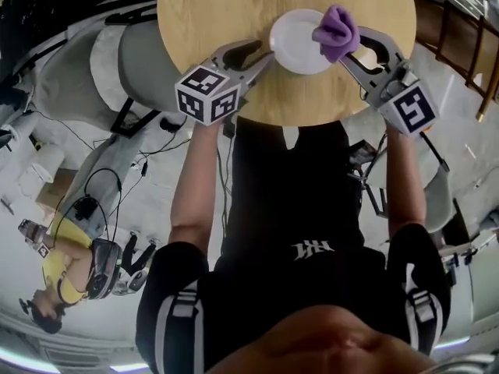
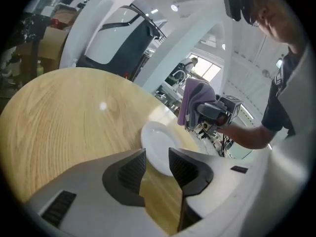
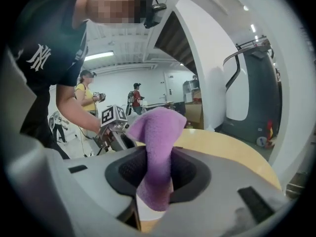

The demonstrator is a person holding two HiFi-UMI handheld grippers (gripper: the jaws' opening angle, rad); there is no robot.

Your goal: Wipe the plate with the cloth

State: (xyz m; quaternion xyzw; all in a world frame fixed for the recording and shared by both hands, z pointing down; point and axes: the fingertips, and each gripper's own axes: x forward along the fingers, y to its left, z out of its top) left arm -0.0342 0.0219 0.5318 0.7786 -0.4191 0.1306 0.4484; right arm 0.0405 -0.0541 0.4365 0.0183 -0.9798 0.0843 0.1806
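Observation:
A white plate (image 1: 296, 49) lies on the round wooden table (image 1: 218, 6), near its front edge. My right gripper (image 1: 344, 50) is shut on a purple cloth (image 1: 337, 29), which hangs bunched over the plate's right side. The right gripper view shows the cloth (image 3: 158, 152) pinched upright between the jaws, with a bit of plate (image 3: 148, 217) below it. My left gripper (image 1: 262, 56) stands open at the plate's left rim. In the left gripper view the plate (image 2: 157, 143) sits just past the open fingertips (image 2: 180, 168), untouched by the pads; the right gripper (image 2: 217, 111) with the cloth (image 2: 193, 98) hovers beyond.
A grey chair (image 1: 129, 57) stands at the table's left, with cables on the floor beneath. A person in yellow (image 1: 62, 275) is at the lower left. Wooden rails (image 1: 460, 29) run along the right. The table's far half (image 2: 64, 112) is bare wood.

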